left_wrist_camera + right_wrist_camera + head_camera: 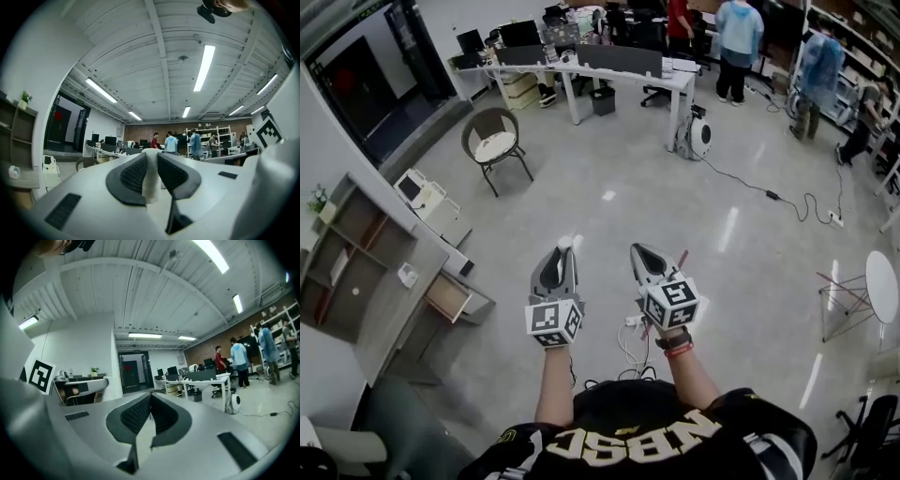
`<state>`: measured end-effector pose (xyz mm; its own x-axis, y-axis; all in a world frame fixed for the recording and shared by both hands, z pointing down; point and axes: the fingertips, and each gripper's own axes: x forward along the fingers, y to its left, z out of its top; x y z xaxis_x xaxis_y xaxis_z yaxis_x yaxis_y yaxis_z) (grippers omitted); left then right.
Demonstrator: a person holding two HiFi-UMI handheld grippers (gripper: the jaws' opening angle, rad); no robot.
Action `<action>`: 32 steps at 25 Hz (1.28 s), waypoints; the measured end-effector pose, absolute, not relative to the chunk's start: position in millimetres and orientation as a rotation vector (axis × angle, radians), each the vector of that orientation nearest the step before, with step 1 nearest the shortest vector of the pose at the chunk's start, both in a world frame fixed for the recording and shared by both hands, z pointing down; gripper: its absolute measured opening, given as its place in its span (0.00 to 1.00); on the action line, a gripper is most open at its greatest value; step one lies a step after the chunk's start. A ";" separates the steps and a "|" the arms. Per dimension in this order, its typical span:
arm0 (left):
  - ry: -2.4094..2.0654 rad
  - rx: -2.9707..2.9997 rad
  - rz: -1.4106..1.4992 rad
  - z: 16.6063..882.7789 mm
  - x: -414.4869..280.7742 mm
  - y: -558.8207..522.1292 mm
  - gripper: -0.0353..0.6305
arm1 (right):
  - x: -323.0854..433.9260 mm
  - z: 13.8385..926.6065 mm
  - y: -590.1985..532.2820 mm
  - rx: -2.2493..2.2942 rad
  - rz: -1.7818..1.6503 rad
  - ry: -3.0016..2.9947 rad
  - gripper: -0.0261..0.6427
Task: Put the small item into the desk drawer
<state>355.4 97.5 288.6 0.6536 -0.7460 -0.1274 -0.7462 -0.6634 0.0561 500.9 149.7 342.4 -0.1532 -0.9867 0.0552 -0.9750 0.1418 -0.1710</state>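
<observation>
My left gripper (563, 247) is held out over the floor, shut on a small white item (564, 242). In the left gripper view the dark pads (136, 174) press on both sides of the item (151, 185), which sticks out past the tips of the left gripper (151, 158). Beside it, my right gripper (639, 249) is shut and holds nothing; the right gripper view shows its tips meeting (150, 399). The grey desk (389, 314) stands to the lower left, well apart from both grippers. Its wooden drawer (447, 296) is pulled open.
A shelf unit (342, 258) stands behind the desk, and a small white device (408, 276) lies on the desk top. A round chair (494, 141), a white box (422, 192), floor cables (628, 347), a long white table (619, 67) and several people are farther off.
</observation>
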 end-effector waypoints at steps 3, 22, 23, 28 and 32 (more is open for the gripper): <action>1.374 -2.822 0.232 290.2 313.8 89.3 0.18 | 457.7 343.4 133.2 -1.928 -0.264 2.397 0.05; 2.035 -2.428 0.322 316.6 -3.9 75.3 0.18 | 143.2 360.2 47.5 -1.334 -0.294 2.893 0.05; 2.074 -2.394 0.326 318.2 -19.1 76.6 0.18 | 126.9 361.1 43.9 -1.290 -0.294 2.919 0.05; 2.232 -2.248 0.339 325.0 -85.0 75.8 0.18 | 50.9 364.7 23.2 -1.077 -0.288 3.027 0.05; 2.289 -2.163 0.314 327.0 -116.3 64.7 0.18 | -1.4 361.0 -3.6 -0.903 -0.257 3.090 0.06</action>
<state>-116.3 64.7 327.0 -0.0657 -0.9907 -0.1190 -0.9862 0.0463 0.1592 -1.4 -3.6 361.0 -0.8401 -0.5270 0.1286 -0.5410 0.8313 -0.1277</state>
